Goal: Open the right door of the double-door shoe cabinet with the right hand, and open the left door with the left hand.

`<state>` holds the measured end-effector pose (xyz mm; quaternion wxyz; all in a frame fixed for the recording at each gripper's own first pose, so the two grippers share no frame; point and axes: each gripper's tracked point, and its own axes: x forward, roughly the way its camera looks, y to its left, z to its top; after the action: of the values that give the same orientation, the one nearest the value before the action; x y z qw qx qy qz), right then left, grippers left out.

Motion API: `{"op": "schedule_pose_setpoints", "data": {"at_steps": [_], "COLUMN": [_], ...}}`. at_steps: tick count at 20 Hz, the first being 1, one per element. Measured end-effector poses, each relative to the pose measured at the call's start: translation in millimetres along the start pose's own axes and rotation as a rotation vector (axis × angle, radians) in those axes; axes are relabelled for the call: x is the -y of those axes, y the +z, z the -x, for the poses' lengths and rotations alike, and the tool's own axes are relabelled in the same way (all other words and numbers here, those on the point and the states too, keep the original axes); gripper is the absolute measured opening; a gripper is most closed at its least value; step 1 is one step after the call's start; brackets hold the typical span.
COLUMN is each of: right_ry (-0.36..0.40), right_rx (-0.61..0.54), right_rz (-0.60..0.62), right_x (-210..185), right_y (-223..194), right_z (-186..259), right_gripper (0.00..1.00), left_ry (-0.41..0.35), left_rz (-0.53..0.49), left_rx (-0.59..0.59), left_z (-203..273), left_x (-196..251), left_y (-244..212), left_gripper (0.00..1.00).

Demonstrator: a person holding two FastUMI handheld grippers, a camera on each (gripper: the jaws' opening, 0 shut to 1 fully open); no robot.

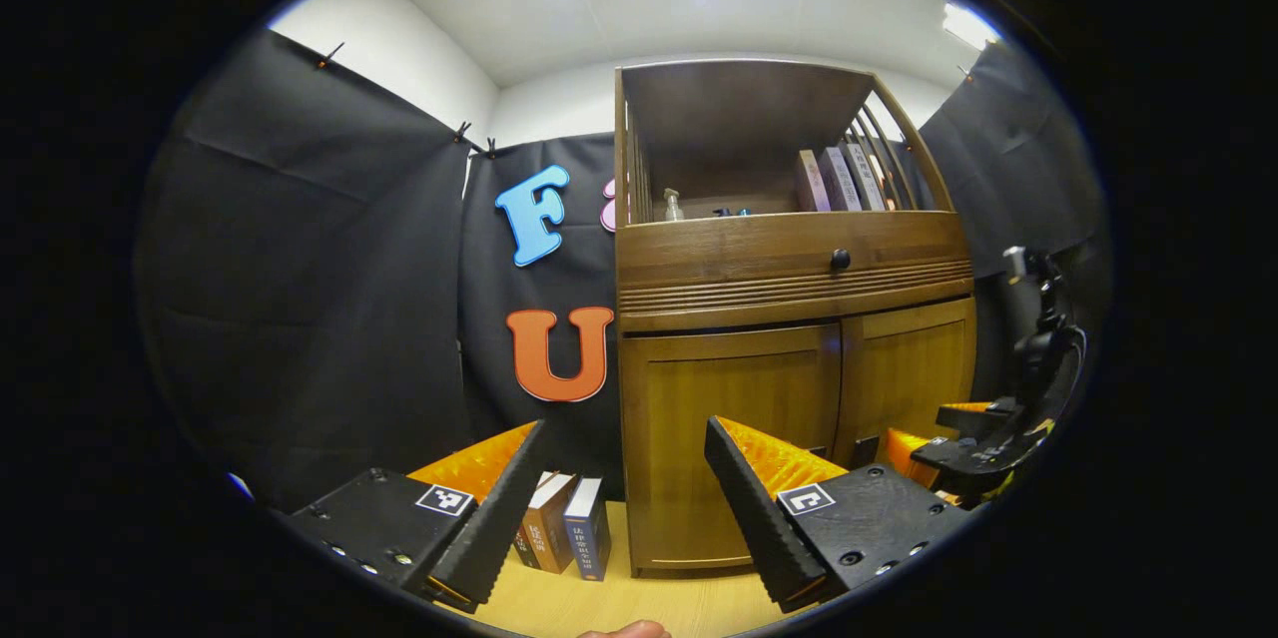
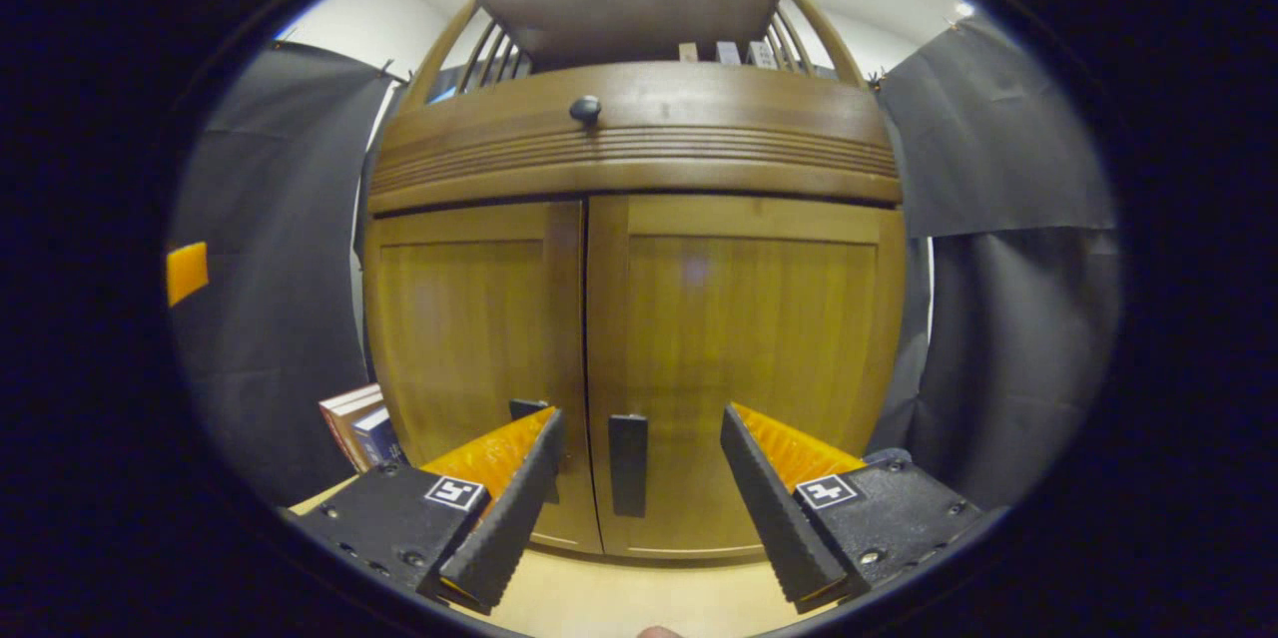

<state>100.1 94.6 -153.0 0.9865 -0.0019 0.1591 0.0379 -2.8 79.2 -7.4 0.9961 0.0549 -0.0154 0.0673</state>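
Observation:
The wooden shoe cabinet has both lower doors shut. In the right gripper view the right door (image 2: 749, 319) and left door (image 2: 469, 319) meet at the centre. The right door's black handle (image 2: 628, 463) stands just beyond the gap of my open right gripper (image 2: 642, 415), with neither finger touching it. The left door's handle (image 2: 527, 408) is partly hidden behind a finger. In the left gripper view my left gripper (image 1: 625, 428) is open and farther back, facing the left door (image 1: 734, 438). The right gripper (image 1: 934, 428) shows there close to the right door (image 1: 904, 378).
A drawer with a black knob (image 2: 585, 108) sits above the doors, under an open shelf holding books (image 1: 834, 179) and a bottle (image 1: 674, 205). Several books (image 1: 564, 523) stand on the wooden floor left of the cabinet. Black cloth hangs on both sides.

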Motion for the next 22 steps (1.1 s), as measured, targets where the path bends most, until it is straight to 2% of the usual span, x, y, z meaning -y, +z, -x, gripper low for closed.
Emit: {"op": "schedule_pose_setpoints", "data": {"at_steps": [3,10,13,14,18,22], "right_ry": [-0.016,-0.025,-0.027,-0.049,-0.052,-0.063], "right_rx": [-0.028,-0.146,-0.157,-0.154,-0.143,-0.126], "right_rz": [0.005,0.049,0.039,0.039,0.016,-0.004], "right_x": [-1,-4,-3,2,-2,-2], "right_y": [-18,-68,-76,-79,-81,-81], "right_z": [-26,-71,-85,-89,-93,-94], "right_gripper": [0.94,0.75,0.68,0.62,0.38,0.36], "left_ry": [0.031,0.069,0.074,0.075,0.073,0.064], "left_rz": [0.001,0.037,0.031,0.028,0.031,0.039], "left_rx": [-0.009,-0.039,-0.040,-0.040,-0.038,-0.044], "left_z": [4,8,9,9,8,9], "left_x": [-14,-33,-37,-37,-38,-35], "left_y": [-4,-14,-15,-16,-14,-16], "left_gripper": [0.95,0.94,0.95,0.95,0.95,0.95]}}
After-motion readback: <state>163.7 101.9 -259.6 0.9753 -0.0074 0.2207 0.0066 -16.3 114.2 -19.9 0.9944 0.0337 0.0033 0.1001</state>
